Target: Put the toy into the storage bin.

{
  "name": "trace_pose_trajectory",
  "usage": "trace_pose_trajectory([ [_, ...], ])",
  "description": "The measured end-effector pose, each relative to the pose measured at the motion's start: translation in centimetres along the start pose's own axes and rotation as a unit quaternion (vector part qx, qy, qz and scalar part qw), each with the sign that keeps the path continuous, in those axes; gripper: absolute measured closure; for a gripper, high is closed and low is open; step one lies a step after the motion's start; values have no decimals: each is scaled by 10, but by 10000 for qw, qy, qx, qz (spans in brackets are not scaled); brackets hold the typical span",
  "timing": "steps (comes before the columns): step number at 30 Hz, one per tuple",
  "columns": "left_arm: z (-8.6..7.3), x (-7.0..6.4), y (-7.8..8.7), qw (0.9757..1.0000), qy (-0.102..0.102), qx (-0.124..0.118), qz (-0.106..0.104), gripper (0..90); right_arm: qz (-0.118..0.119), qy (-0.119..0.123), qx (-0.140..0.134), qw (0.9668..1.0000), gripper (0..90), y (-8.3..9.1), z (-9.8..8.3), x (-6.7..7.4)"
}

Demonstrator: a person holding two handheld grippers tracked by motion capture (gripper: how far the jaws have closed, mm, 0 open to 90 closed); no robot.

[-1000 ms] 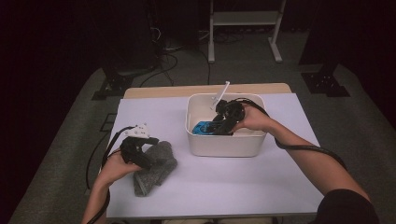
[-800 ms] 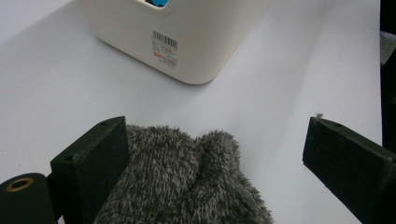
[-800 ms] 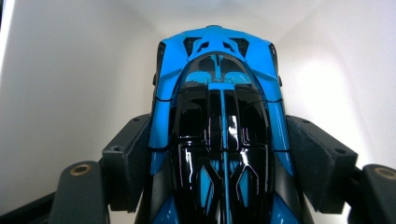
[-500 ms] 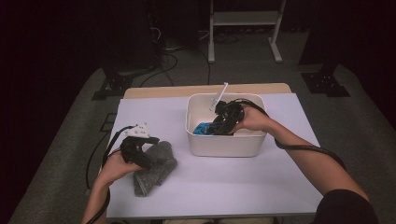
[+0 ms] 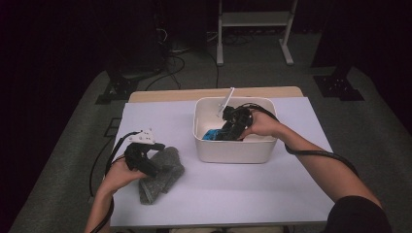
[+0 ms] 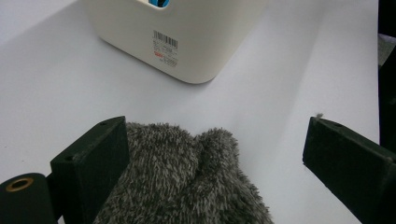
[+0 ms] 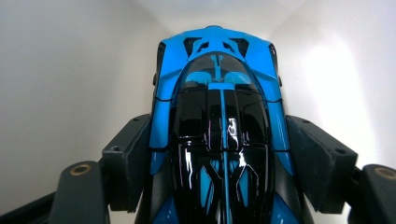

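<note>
A blue and black toy car (image 7: 219, 93) lies inside a white bin (image 5: 233, 151) at the table's middle right. My right gripper (image 7: 219, 135) reaches down into the bin, its jaws pressed against both sides of the car. From above, the blue car (image 5: 212, 134) peeks out beside the right gripper (image 5: 226, 132). A grey fuzzy cloth (image 5: 166, 171) lies bunched on the table at the front left. My left gripper (image 5: 148, 167) rests over the cloth. In the left gripper view, the cloth (image 6: 187, 182) lies between the wide-apart jaws of the left gripper (image 6: 217, 140), touching only the left one.
The table top (image 5: 243, 194) is pale lavender, with bare surface in front of the bin and to its right. A thin white rod (image 5: 227, 100) slants up at the bin's far rim. The bin's side (image 6: 187, 37) carries a barcode label. Dark floor, cables and a stand lie beyond.
</note>
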State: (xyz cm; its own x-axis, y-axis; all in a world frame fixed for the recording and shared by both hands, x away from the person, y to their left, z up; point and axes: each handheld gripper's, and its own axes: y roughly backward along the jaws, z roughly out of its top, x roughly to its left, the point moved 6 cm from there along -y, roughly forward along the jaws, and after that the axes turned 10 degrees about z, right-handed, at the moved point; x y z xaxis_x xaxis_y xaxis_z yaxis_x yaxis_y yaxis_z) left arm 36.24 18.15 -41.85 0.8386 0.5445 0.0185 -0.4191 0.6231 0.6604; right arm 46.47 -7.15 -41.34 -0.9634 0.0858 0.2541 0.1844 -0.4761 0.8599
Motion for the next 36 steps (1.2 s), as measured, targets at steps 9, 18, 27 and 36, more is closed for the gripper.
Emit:
trace_pose_trajectory([
  [9, -2, 0, 2, 10000, 11, -4, 19, 65, 75, -155, 64, 9998, 266, -1, -1, -2],
  [18, -2, -1, 4, 10000, 2, -9, 22, 65, 89, -249, 57, 9996, 262, -1, -2, -4],
  [27, -2, -1, 4, 10000, 15, 2, 23, 65, 57, -346, -92, 9993, 298, 7, 0, -6],
  [36, -3, -1, 4, 10000, 11, 5, 8, 65, 77, -317, -212, 9992, 318, 11, 1, -1],
])
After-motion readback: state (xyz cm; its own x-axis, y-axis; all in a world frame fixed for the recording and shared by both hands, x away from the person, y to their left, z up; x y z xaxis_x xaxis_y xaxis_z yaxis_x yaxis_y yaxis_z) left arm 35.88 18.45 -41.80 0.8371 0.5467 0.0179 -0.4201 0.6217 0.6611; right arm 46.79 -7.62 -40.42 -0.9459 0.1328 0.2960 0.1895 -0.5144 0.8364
